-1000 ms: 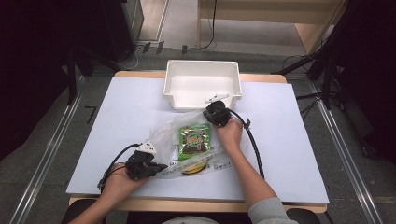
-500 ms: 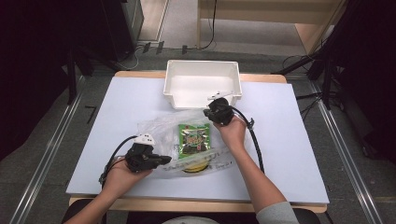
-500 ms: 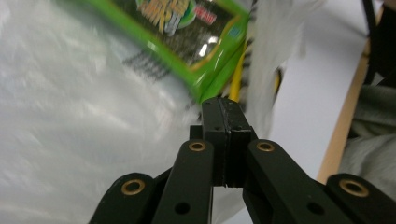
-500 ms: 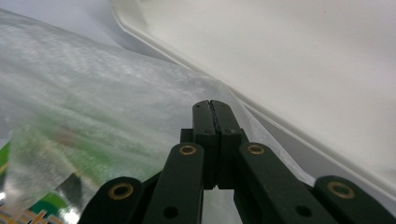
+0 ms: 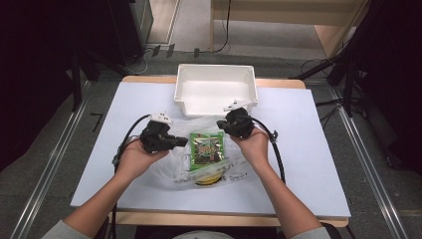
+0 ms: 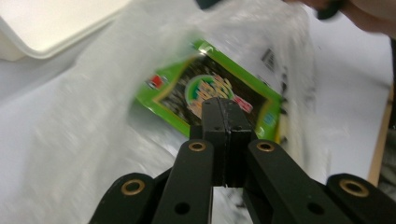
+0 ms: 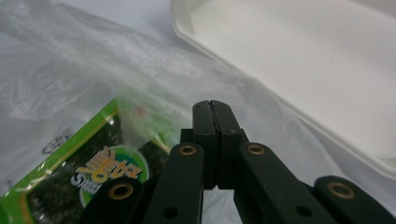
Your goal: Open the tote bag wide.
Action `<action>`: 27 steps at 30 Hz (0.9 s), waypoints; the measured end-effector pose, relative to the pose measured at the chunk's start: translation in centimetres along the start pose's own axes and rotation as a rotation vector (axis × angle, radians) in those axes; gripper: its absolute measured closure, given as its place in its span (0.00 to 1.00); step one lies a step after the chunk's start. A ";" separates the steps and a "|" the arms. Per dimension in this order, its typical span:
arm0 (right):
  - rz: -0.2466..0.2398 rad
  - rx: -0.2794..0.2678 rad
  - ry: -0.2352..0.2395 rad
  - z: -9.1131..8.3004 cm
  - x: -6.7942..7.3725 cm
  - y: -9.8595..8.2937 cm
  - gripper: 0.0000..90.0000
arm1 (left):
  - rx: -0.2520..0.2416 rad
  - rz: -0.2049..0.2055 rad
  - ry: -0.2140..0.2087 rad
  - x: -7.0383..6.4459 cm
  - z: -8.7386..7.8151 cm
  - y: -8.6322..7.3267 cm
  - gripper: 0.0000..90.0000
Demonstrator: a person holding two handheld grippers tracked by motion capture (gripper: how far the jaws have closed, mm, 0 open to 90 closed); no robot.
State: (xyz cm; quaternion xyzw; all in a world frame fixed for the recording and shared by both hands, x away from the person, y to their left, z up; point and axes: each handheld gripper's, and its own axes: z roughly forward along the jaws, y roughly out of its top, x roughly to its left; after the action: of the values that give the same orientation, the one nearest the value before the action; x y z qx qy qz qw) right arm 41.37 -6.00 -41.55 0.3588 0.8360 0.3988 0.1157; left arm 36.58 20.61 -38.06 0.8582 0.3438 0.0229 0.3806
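- At the table's [image 5: 308,164] middle, toward the far edge: clear bag [image 5: 209,167], lying flat, crumpled. It has shifted little since a second ago; its far end now sits nearer the tray.
- Far edge, centre: white tray [image 5: 215,89], holding nothing, just beyond the bag. Nothing lies between bag and tray.
- Inside the bag: green packet [image 5: 206,148], flat, label up; under its near end a yellow item [image 5: 206,178], too small to identify.
- Left gripper [image 5: 179,142]: has moved from the near-left part of the table up to the bag's left side. Jaws pressed together over the packet in the left gripper view [image 6: 226,140]; whether film is pinched between them cannot be told.
- Right gripper [image 5: 225,124]: stays at the bag's far right corner. Jaws together in the right gripper view [image 7: 215,140]; film lies beneath, pinch uncertain.
- Judgement: both hands now flank the bag, probably to lift or open it; slack film may slip.
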 end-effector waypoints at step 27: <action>0.003 0.061 0.018 -3.0 1.0 -7.4 1.00 | 0.049 -0.066 0.115 6.7 7.0 0.6 1.00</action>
State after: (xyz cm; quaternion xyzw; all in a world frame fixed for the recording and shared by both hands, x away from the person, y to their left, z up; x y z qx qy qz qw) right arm 35.45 -10.24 -45.05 0.3596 0.8483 0.3765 0.0965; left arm 44.15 19.90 -44.10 0.8526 0.3936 0.0512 0.3397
